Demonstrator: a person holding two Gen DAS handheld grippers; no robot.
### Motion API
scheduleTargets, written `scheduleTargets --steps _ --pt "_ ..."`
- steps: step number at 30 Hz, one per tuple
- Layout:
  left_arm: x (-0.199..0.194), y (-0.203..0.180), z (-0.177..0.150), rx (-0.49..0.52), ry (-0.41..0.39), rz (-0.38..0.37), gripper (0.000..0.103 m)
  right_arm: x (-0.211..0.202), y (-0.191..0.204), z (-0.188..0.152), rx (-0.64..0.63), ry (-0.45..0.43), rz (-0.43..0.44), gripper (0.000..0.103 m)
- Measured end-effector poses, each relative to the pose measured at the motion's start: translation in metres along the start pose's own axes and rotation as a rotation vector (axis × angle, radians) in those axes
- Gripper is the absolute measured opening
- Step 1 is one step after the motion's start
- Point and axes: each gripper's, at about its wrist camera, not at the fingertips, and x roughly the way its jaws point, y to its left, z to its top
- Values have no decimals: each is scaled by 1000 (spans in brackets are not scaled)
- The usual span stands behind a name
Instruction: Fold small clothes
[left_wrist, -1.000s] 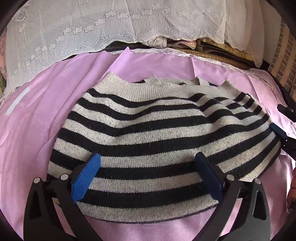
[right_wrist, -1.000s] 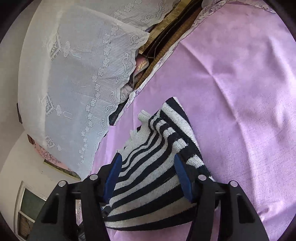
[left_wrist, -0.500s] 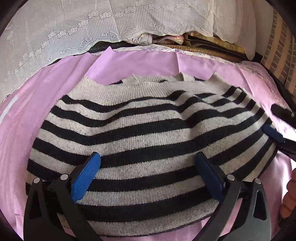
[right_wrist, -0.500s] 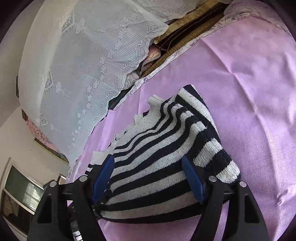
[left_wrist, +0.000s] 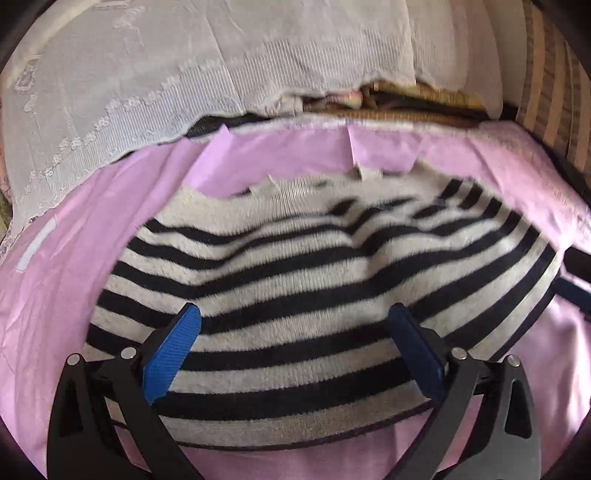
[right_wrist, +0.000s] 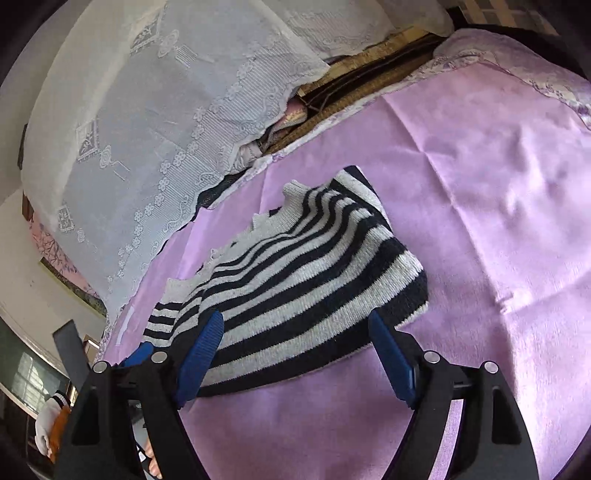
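Note:
A small grey and black striped knit sweater (left_wrist: 317, 280) lies folded flat on a pink sheet (left_wrist: 66, 295). It also shows in the right wrist view (right_wrist: 303, 288). My left gripper (left_wrist: 295, 339) hovers over the sweater's near edge, wide open and empty. My right gripper (right_wrist: 295, 343) is open and empty above the sweater's near right corner, with the cloth lying below its blue pads (right_wrist: 201, 349). The right gripper's pad shows at the right edge of the left wrist view (left_wrist: 572, 291).
A white lace cover (left_wrist: 184, 74) drapes over stacked bedding behind the sheet, also in the right wrist view (right_wrist: 147, 129). A woven mat (left_wrist: 424, 99) lies at the back. Bare pink sheet (right_wrist: 498, 184) spreads to the right of the sweater.
The right gripper opened wider and drew back, leaving the sweater flat on the sheet. The left gripper stayed open and pulled back slightly after moving in.

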Motion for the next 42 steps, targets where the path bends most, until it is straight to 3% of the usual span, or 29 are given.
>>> scheduleTargets --steps 6,9,12,16,21,27,31,36,42 --pt "1 16 0 -84 13 -67 99 7 -4 0 19 39 -8 81" --pt "-16 20 2 -112 -67 -34 99 -8 -7 5 48 1 4 81" --pt "-30 22 5 -130 -107 -58 99 -18 -19 8 115 -13 -4 81" --pt "-26 12 6 -105 -67 -67 99 -18 -37 4 214 15 -21 81" --pt "-6 -3 0 -22 5 31 99 -12 -41 2 227 24 -32 81" --pt "-3 14 -2 -101 19 -29 99 8 -39 7 180 7 -90 81" --pt "-13 26 2 -169 -35 -24 99 20 -37 15 150 -19 -106 83" --pt "2 32 12 -209 12 -12 99 33 -36 24 139 -40 -97 83" --pt "23 19 20 -173 48 0 99 49 -27 31 91 -23 -99 83"
